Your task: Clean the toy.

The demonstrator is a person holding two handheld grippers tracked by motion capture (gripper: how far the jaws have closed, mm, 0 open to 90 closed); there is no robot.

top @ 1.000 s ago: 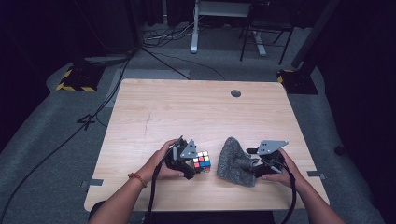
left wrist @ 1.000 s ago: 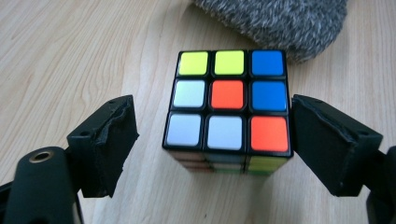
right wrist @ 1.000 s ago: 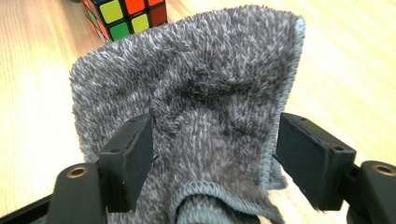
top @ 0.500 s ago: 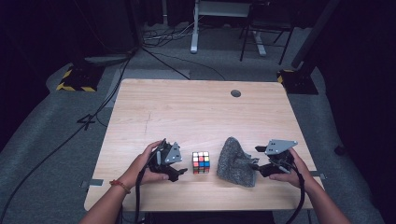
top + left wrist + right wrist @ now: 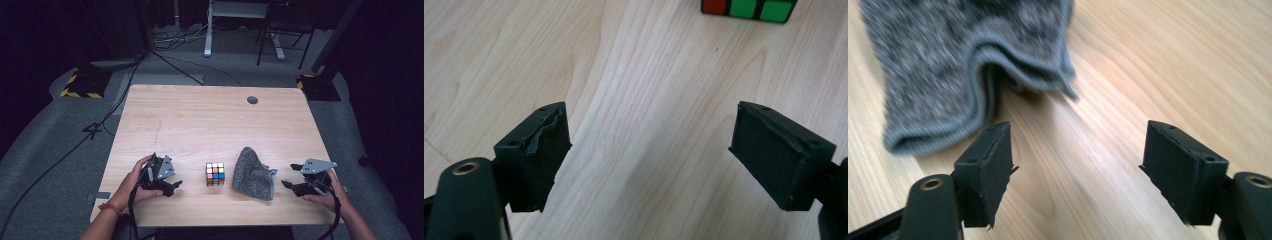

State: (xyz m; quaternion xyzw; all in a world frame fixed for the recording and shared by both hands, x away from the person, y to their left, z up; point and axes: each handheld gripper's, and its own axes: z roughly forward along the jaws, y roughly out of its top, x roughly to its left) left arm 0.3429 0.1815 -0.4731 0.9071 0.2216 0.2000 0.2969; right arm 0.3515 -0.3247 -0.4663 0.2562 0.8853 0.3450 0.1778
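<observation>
2 objects lie side by side near the front edge of the bench [image 5: 210, 120]: a colour cube [image 5: 215, 174] and a grey knitted cloth [image 5: 254, 173]. The cube stands flat on the wood, with a narrow strip of bare bench between it and the cloth to its right. The cloth sits in a rumpled heap with a ribbed hem; in the right gripper view, that hem [image 5: 973, 80] curls up from the wood just beyond the fingers. In the left gripper view, the cube's lower edge [image 5: 749, 9] appears at the top of the frame, showing 1 red and 2 green tiles.

The left gripper [image 5: 172, 185], held in the person's left hand [image 5: 135, 180], rests on the bench to the left of the cube, near it but apart. Its fingers [image 5: 541, 150] are spread wide with only bare wood between them. The right gripper [image 5: 287, 184], held in the right hand [image 5: 327, 192], lies to the right of the cloth, close to it without touching. Its fingers [image 5: 990, 165] are likewise spread wide and grip nothing; the left one stands just short of the cloth's hem. A grey 3-cornered plate [image 5: 314, 165] tops the right gripper. A round grommet [image 5: 252, 100] marks the far side of the bench.
</observation>
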